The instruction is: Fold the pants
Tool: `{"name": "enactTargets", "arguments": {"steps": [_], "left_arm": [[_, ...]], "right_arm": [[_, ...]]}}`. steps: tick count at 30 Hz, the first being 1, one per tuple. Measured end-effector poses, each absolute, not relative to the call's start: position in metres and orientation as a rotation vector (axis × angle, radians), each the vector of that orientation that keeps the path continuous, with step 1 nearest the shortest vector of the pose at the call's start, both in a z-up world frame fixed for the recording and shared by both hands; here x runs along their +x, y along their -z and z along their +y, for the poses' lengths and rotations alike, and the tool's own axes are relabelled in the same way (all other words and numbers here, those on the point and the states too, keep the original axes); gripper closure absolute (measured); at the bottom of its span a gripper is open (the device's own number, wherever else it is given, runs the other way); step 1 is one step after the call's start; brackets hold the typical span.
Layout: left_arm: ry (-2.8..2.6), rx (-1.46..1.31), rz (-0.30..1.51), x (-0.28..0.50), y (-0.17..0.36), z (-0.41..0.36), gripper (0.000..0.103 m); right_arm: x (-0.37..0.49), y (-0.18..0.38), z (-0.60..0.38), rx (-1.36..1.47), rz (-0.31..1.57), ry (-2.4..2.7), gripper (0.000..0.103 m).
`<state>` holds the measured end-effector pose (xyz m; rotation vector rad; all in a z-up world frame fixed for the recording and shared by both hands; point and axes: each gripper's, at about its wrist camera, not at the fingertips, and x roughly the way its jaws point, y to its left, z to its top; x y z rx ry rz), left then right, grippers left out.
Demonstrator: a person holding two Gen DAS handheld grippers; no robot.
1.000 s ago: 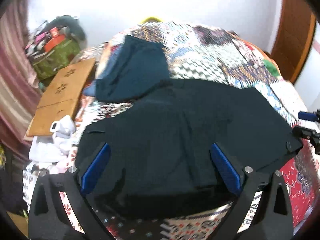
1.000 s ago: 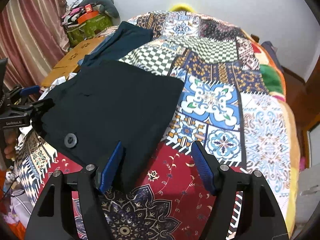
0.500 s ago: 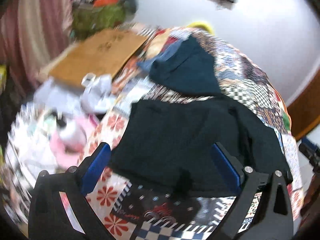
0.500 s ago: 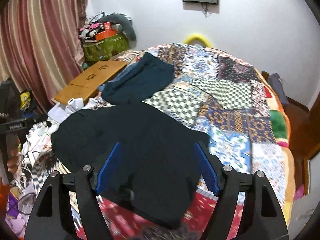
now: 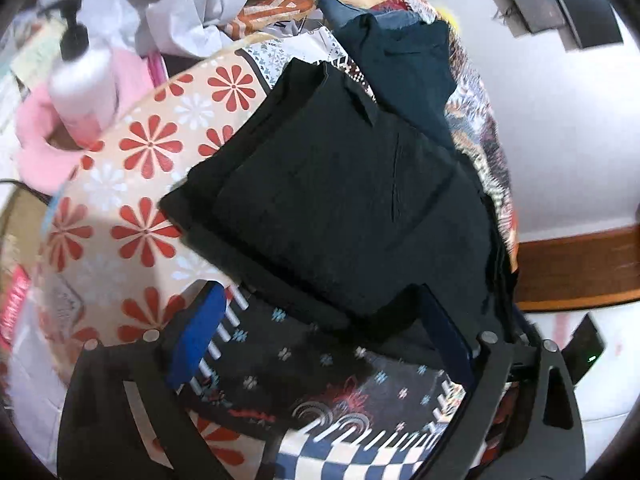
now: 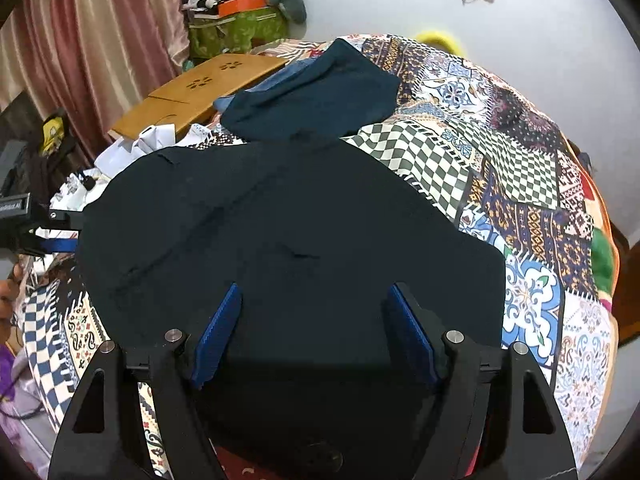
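Folded black pants (image 5: 340,200) lie flat on the patchwork bedspread (image 5: 132,184); they also fill the middle of the right wrist view (image 6: 288,248). My left gripper (image 5: 320,340) is open and empty, hovering over the pants' near corner at the bed's edge. My right gripper (image 6: 316,332) is open and empty, just above the pants' near end. The left gripper shows in the right wrist view at the far left (image 6: 44,228), beside the pants' left edge.
A dark teal folded garment (image 6: 316,92) lies beyond the pants. A wooden lap table (image 6: 200,88), white crumpled cloth (image 5: 196,20), a pump bottle (image 5: 84,80) and a pink cloth (image 5: 40,148) sit by the bed's left side. A green bag (image 6: 236,32) stands by the curtain.
Both grippers have swung round. The left one has dropped toward the pants' corner at the bed's edge. The right one has moved over the pants' near end. Both stay open.
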<state>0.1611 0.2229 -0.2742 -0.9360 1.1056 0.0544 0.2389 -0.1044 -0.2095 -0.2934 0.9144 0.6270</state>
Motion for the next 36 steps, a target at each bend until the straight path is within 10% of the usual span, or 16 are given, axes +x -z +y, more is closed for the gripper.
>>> {"name": "enactTargets", "arguments": {"steps": [4,12,18,36], "left_arm": [[0.016,-1.031,1.093,0.173,0.287,0.227,0.008],[-0.053,-1.091,1.112,0.207,0.307,0.248,0.067],[-0.130,-0.774,1.070,0.224,0.260,0.225,0.082],[0.119,-0.116,0.549,0.241,0.050,0.028,0.090]], "right_arm": [[0.243,0.213,-0.108,-0.258,0.942,-0.649,0.031],[0.243,0.217,-0.111,-0.200,0.954,-0.658,0.031],[0.242,0.212,-0.121,-0.139,0.958,-0.656,0.032],[0.236,0.237,-0.246,-0.083,0.992,-0.337,0.033]]}}
